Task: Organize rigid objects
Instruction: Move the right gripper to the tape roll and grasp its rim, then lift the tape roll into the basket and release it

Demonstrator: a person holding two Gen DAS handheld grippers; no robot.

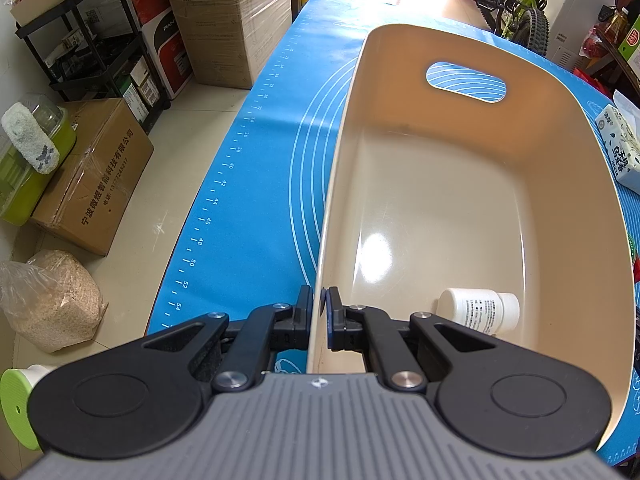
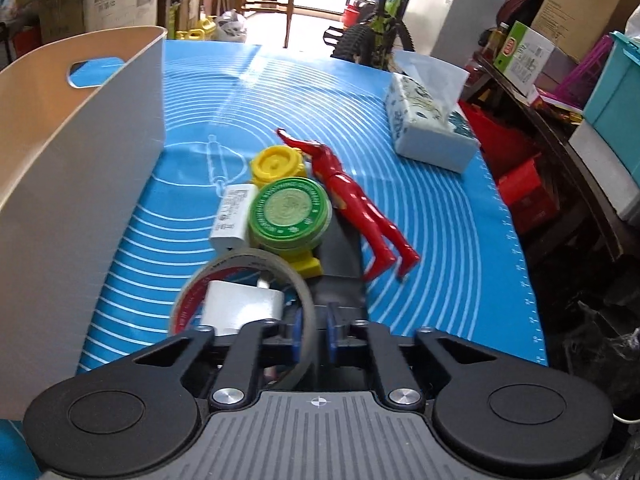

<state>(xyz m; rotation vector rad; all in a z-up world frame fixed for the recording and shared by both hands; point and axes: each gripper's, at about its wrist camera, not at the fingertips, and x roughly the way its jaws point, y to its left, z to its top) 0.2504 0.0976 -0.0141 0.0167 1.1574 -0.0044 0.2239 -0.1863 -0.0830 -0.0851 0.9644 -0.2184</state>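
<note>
Low centre of the right view: right gripper (image 2: 314, 334) clamped on the wall of the tape roll (image 2: 244, 292), tilted over the pile. Light, stiff, thin-walled ring; pinch across the band suits. Lower centre of the left view: left gripper (image 1: 319, 314) clenched on the bin (image 1: 340, 168) rim.

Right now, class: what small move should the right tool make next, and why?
Probably lift the tape roll. The right tool is shut on its band, and the left tool is clamped on the wall of the beige bin, which holds only a white bottle.
</note>
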